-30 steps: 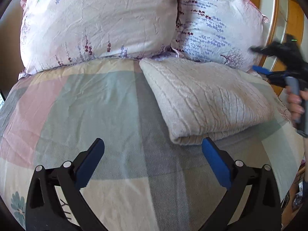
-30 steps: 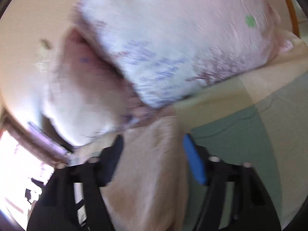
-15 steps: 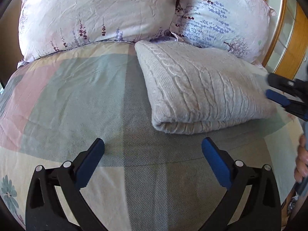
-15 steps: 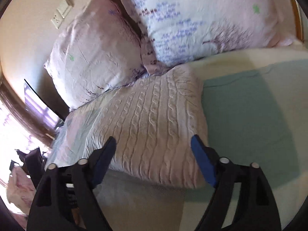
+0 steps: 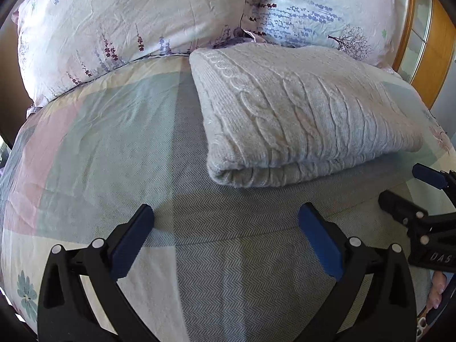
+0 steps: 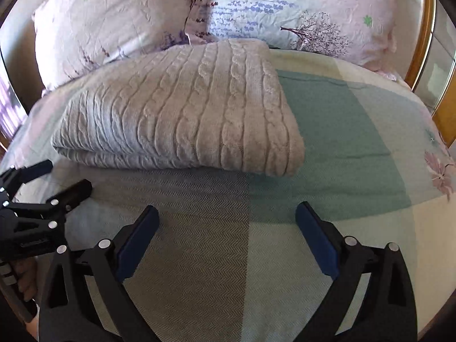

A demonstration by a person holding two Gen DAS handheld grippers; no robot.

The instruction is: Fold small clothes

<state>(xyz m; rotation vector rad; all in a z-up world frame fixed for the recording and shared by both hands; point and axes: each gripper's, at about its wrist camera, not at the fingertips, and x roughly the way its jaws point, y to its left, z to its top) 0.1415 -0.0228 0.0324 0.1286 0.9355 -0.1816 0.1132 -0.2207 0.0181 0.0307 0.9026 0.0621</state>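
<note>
A folded grey cable-knit sweater [image 5: 299, 114] lies on the bed in front of the pillows; it also shows in the right wrist view [image 6: 185, 114]. My left gripper [image 5: 225, 228] is open and empty, hovering over the bedspread just short of the sweater's near folded edge. My right gripper [image 6: 226, 228] is open and empty, also short of the sweater's near edge. The right gripper shows at the right edge of the left wrist view [image 5: 410, 188]. The left gripper shows at the left edge of the right wrist view [image 6: 57, 179].
The bedspread [image 5: 99, 142] has pastel checks. Two floral pillows [image 5: 128, 22] [image 5: 322, 8] lean behind the sweater. A wooden bed frame or door [image 5: 427, 65] stands to the right.
Both grippers have drawn back from the sweater towards the near side of the bed. The right gripper swung round from beside the sweater's far end and now faces its front edge. The sweater lies still.
</note>
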